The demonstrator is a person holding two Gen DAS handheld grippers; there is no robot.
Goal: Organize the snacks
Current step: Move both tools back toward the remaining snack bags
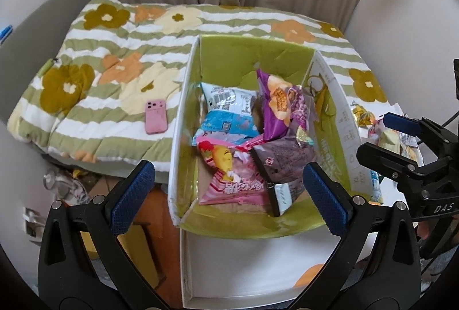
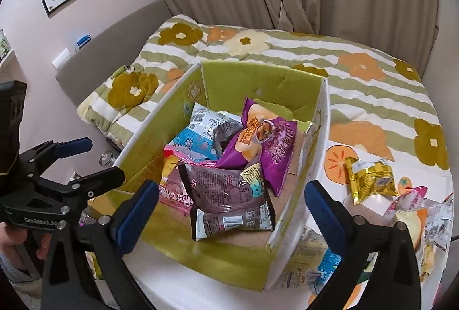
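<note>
Our right gripper [image 2: 231,202] hangs spread and empty above the box [image 2: 322,114], as does the left gripper [image 1: 228,192]. Several snacks already sit inside; we judge the gold packet [image 2: 370,179] on the right still waits.

You are holding the left hand-held gripper [image 1: 229,192] with its blue-padded fingers [image 1: 132,195] spread wide and gripping nothing. You are holding the right hand-held gripper [image 2: 232,212] beside it, its jaws equally wide apart and empty.
</note>
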